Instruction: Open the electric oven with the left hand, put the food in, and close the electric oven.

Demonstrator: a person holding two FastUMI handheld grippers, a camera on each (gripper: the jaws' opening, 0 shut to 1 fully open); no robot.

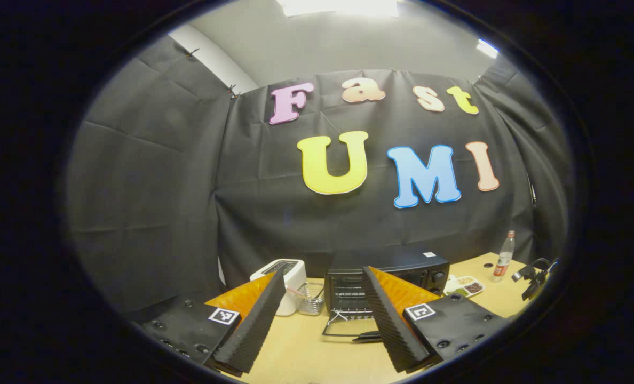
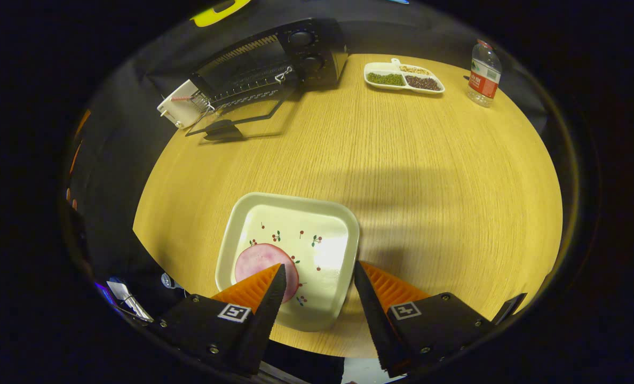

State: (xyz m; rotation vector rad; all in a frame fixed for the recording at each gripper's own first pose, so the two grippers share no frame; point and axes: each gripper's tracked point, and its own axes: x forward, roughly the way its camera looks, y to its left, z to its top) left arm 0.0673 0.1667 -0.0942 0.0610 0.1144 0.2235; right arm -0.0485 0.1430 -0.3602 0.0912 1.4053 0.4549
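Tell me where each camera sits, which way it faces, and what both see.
Left gripper view: rides the left tongs, held level, facing the booth wall and the open oven; its own two fingers show at the bottom.
Right gripper view: rides the right tongs, looking down on the plate with the pink slice; own fingers below.
Shared: oven, toaster, snack tray, bottle, table.

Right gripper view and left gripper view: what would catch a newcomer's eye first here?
The square plate with a round pink slice of food sits on the wooden table, just ahead of the open right tongs. Farther back, the black electric oven stands with its door folded down, beside a white toaster.
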